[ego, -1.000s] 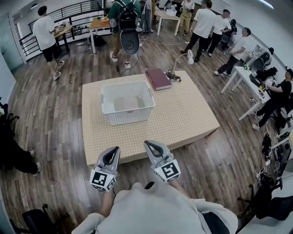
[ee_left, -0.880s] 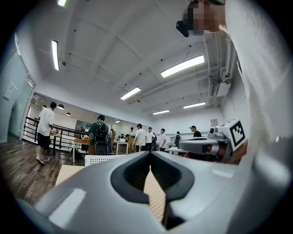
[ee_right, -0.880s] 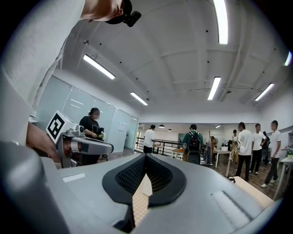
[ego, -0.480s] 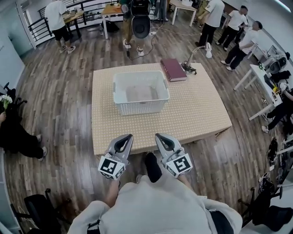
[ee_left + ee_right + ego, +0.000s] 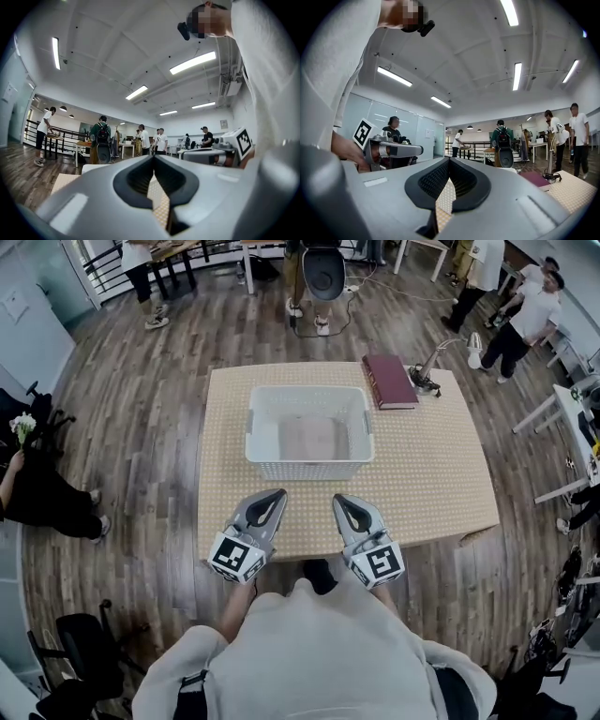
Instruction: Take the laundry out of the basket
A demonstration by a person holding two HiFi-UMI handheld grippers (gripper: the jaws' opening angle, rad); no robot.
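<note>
Grey left gripper and right gripper, jaws pressed together on nothing, hover side by side; just beyond their tips sits a white perforated plastic basket holding pale beige cloth.

Head view steeply down over the table; both gripper views low and level across that same table.

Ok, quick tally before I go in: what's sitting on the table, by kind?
White basket: 1
Cloth lying in the basket: 1, as far as the head view shows
Dark red book: 1
Desk lamp: 1
Total: 4
</note>
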